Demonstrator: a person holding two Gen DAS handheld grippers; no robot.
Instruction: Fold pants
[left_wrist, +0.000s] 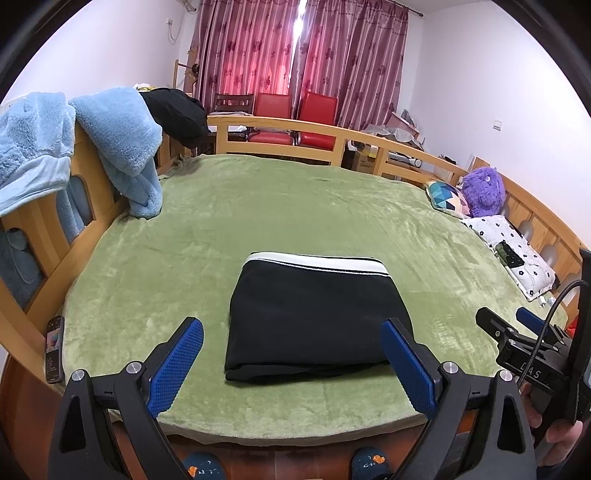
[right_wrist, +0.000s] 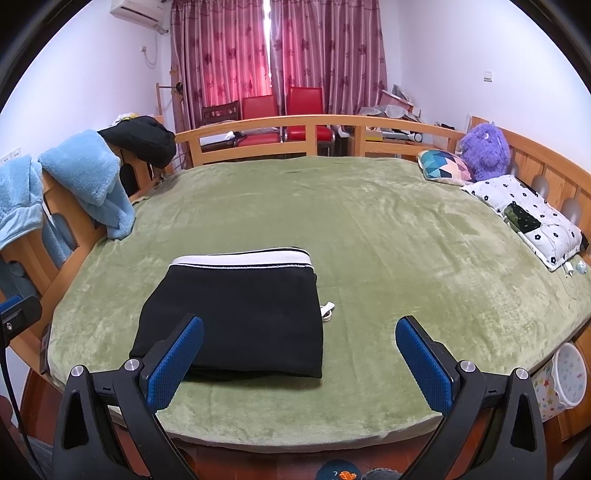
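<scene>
The black pants (left_wrist: 314, 314) lie folded into a compact rectangle on the green blanket (left_wrist: 295, 206), white waistband at the far edge. In the right wrist view the pants (right_wrist: 240, 314) sit left of centre, and a white drawstring end (right_wrist: 328, 312) sticks out at their right side. My left gripper (left_wrist: 293, 339) stands open just short of the near fold, holding nothing. My right gripper (right_wrist: 300, 343) is open too, its left finger over the pants' near left corner. The right gripper (left_wrist: 517, 325) also shows at the right edge of the left wrist view.
A phone (left_wrist: 54, 349) lies on the wooden bed frame at the left. Blue fleece (left_wrist: 122, 147) and a dark garment (left_wrist: 177, 110) hang over the rail. Pillows (right_wrist: 528, 218) and a purple plush toy (right_wrist: 484, 151) sit at the right. A bin (right_wrist: 565, 376) stands beside the bed.
</scene>
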